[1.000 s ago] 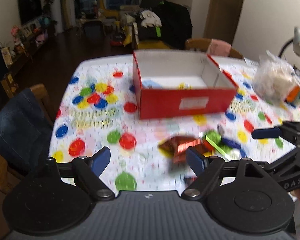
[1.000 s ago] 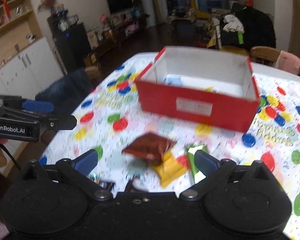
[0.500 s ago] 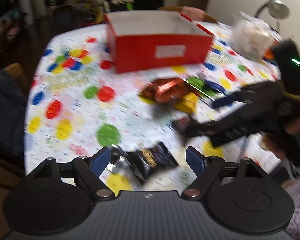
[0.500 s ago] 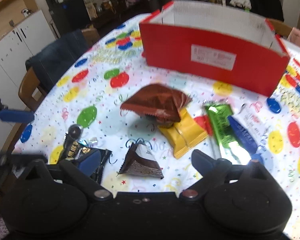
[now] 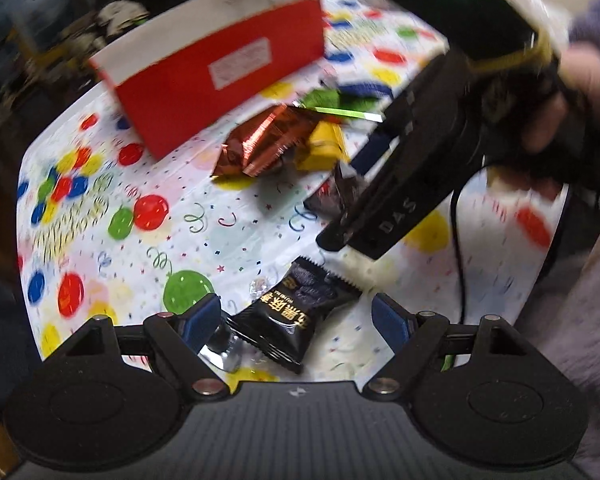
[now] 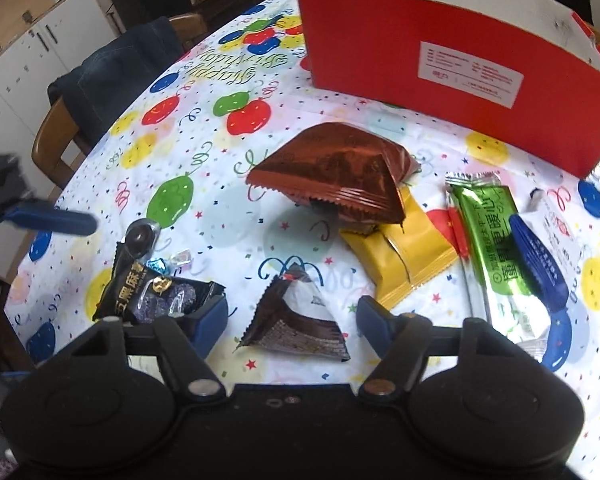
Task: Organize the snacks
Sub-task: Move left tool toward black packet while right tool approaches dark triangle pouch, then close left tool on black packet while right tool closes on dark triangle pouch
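The tabletop point(image 6: 204, 184), covered in a white cloth printed with coloured balloons, is carrying everything. A large red cardboard box point(image 6: 440, 64) with a white label is standing at about one o'clock in the right wrist view, well apart from the snacks. In front of it a shiny reddish-brown foil packet point(image 6: 336, 172) is lying partly over a yellow wrapped snack point(image 6: 404, 256). Just beside that, at three o'clock, a green foil stick packet point(image 6: 496, 240) is lying next to a white and blue sachet point(image 6: 548, 248).

The right hand-held gripper point(image 6: 292, 320) is closing its jaws around a small dark triangular packet point(image 6: 296, 320), which is sitting between the blue fingertips point(image 6: 210, 318); the pads are not yet pressing on it.

The left hand-held gripper point(image 5: 296, 316) is hanging released, jaws wide, over a black sachet with gold lettering point(image 5: 296, 312) at six o'clock in its own view. A small silver foil candy point(image 5: 220, 348) is lying just beside the left fingertip.
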Demonstrator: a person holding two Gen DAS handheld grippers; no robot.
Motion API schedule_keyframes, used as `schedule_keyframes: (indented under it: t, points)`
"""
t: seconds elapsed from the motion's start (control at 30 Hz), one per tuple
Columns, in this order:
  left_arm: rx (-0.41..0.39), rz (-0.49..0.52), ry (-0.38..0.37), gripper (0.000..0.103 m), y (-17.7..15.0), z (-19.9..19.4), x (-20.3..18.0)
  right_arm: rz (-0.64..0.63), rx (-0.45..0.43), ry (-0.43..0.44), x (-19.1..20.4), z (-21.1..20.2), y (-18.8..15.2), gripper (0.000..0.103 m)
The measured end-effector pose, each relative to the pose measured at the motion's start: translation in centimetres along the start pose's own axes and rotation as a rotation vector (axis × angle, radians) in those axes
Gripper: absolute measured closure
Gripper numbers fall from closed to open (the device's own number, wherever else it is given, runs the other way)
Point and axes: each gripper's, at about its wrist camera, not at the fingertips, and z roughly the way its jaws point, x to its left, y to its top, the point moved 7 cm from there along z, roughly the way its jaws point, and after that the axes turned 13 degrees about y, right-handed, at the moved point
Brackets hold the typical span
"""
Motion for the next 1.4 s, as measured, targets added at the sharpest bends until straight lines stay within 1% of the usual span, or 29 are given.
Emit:
schedule_keyframes:
  t: [0.03, 0.17, 0.37, 0.43, 0.5, 0.6, 0.67, 0.7, 0.77, 0.8, 0.87, 1.0, 1.1, 1.27, 1.4]
  points:
    - [0.002, 0.031, 0.002, 0.020, 0.0, 0.3, -0.2, -0.011, 0.003, 0.001, 0.2, 0.0, 0.0, 0.045]
    - [-0.005, 0.135, -0.001, 0.020, 0.0, 0.9, -1.0, -0.041, 0.019, 0.001, 0.7, 0.0, -0.1, 0.054]
    - [-0.019, 0.214, 0.012, 0.020, 0.0, 1.7, -1.7, -0.058, 0.015, 0.002, 1.0, -0.2, -0.5, 0.057]
    - [-0.023, 0.227, 0.025, 0.020, 0.1, 2.1, -1.6, -0.058, 0.012, 0.001, 1.0, -0.3, -0.6, 0.057]
    - [-0.014, 0.222, 0.018, 0.020, 0.2, 2.5, -1.3, -0.056, 0.009, -0.004, 1.0, -0.5, -0.7, 0.057]
    - [0.003, 0.201, -0.011, 0.030, 0.1, 2.7, -1.0, -0.043, 0.003, 0.003, 0.9, -0.8, -0.8, 0.058]
    - [0.012, 0.205, -0.022, 0.041, 0.0, 2.8, -1.2, -0.038, 0.001, 0.003, 0.9, -1.0, -0.9, 0.058]
    - [0.014, 0.207, -0.019, 0.043, -0.1, 2.9, -1.3, -0.036, 0.000, 0.004, 0.9, -1.1, -0.9, 0.058]
    - [0.013, 0.206, -0.014, 0.054, -0.1, 2.9, -1.5, -0.033, -0.003, 0.006, 0.9, -1.3, -1.1, 0.058]
    - [0.014, 0.201, -0.014, 0.057, -0.1, 2.9, -1.6, -0.031, -0.003, 0.006, 0.9, -1.4, -1.1, 0.058]
    - [0.018, 0.188, -0.001, 0.064, -0.1, 3.0, -1.7, -0.026, -0.004, 0.006, 0.9, -1.6, -1.2, 0.059]
    - [0.027, 0.129, 0.027, 0.066, -0.2, 3.0, -1.5, -0.020, -0.013, 0.003, 0.8, -2.1, -1.5, 0.061]
    - [0.044, 0.034, 0.031, 0.066, -0.2, 2.8, -0.8, -0.008, -0.026, -0.001, 0.8, -2.7, -1.7, 0.063]
    - [0.071, -0.145, 0.027, 0.067, -0.4, 2.6, 0.8, 0.017, -0.057, 0.001, 0.6, -4.0, -1.6, 0.069]
    - [0.080, -0.274, 0.009, 0.067, -0.5, 2.2, 2.0, 0.040, -0.091, -0.001, 0.3, -5.3, -1.4, 0.070]
